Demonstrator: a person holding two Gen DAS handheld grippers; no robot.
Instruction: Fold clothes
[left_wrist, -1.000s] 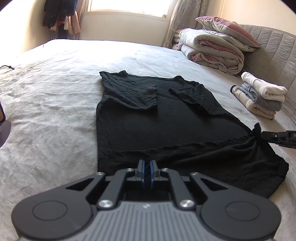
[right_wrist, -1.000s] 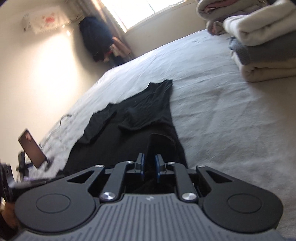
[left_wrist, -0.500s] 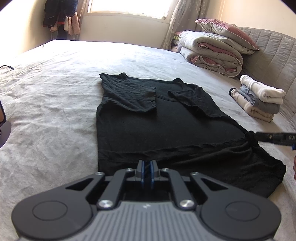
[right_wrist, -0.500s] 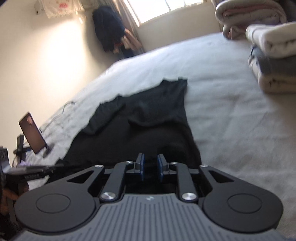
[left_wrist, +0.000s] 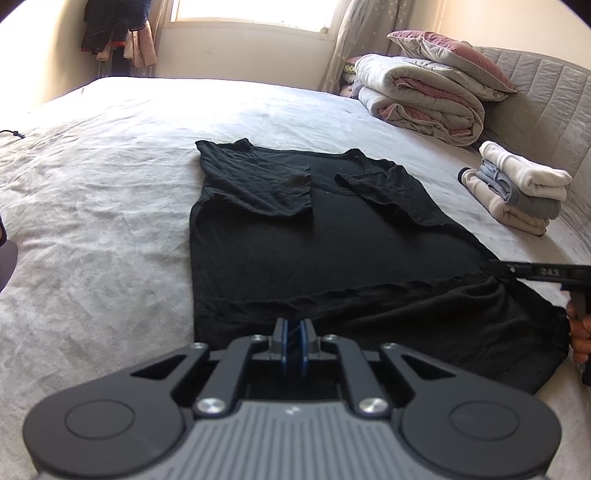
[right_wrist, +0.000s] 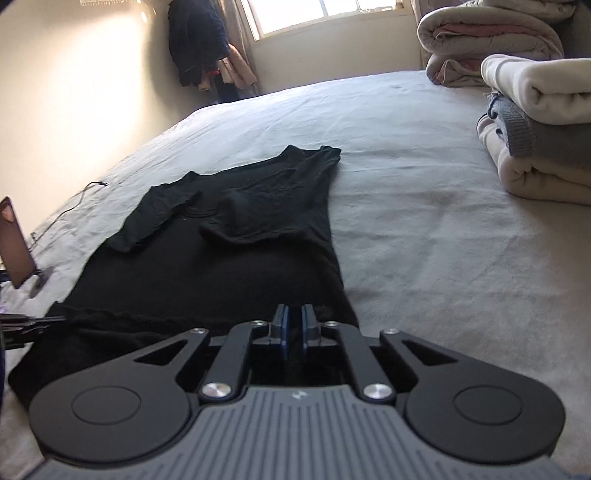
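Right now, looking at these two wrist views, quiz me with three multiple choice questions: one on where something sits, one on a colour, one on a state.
1. Where is the stack of folded clothes relative to the T-shirt, seen from the left wrist view?
A. to its right, near the headboard
B. on top of it
C. to its left, by the phone

2. What colour is the T-shirt?
A. white
B. black
C. red

3. How do the sleeves lie?
A. spread out flat to the sides
B. hanging off the bed
C. folded inward over the chest

Answers: 1 A, the stack sits on the bed sheet right of the shirt. 2 B, the fabric is black in both views. 3 C, both sleeves overlap the shirt body, while the left hand-held gripper and right hand-held gripper each pinch the bottom hem.
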